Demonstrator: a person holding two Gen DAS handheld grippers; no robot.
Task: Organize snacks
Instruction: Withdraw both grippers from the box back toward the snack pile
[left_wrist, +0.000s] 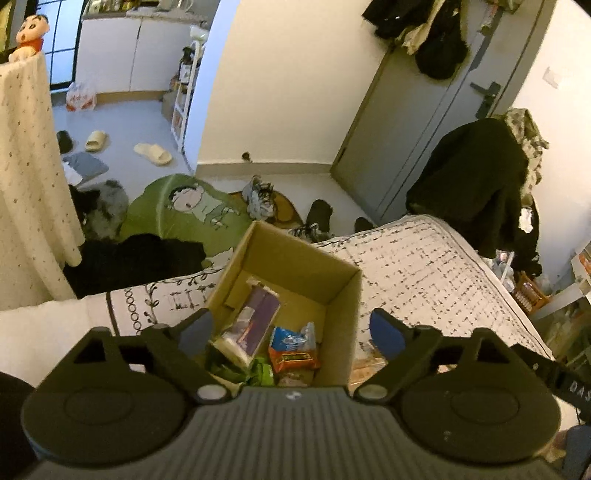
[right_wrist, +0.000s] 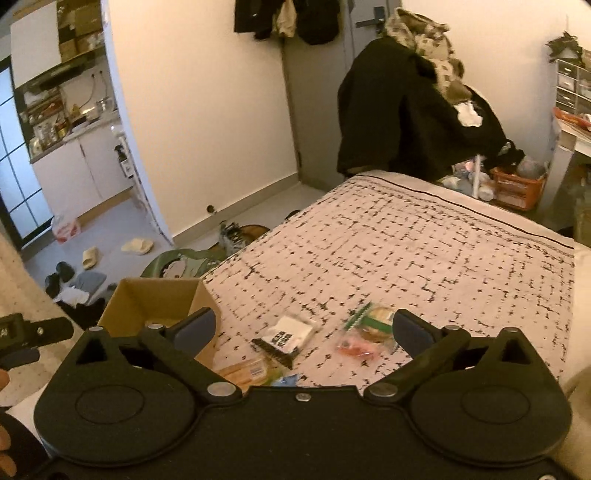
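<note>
Left gripper (left_wrist: 291, 332): jaws spread wide, holding nothing, poised over the cardboard box (left_wrist: 341, 332).
Box contents: purple packet (left_wrist: 258, 321) just ahead between the fingers; orange and blue packet (left_wrist: 293, 350) nearer, slightly right of centre; green wrappers (left_wrist: 258, 371) closest to the palm.
Right gripper (right_wrist: 303, 332): jaws spread wide, empty, low over the bedspread (right_wrist: 424, 251).
Loose snacks: white sachet with black print (right_wrist: 290, 332) straight ahead between the fingers; clear bag with a round pastry (right_wrist: 369, 326) close by the right finger; yellow wafer pack (right_wrist: 245, 369) near the left finger, by the box wall.
Step, likely: mid-sort, some snacks boxed, several left on the bed.
Next move, judged: lower onto the white sachet, close on its thin edge, carry leftward over the box rim.
</note>
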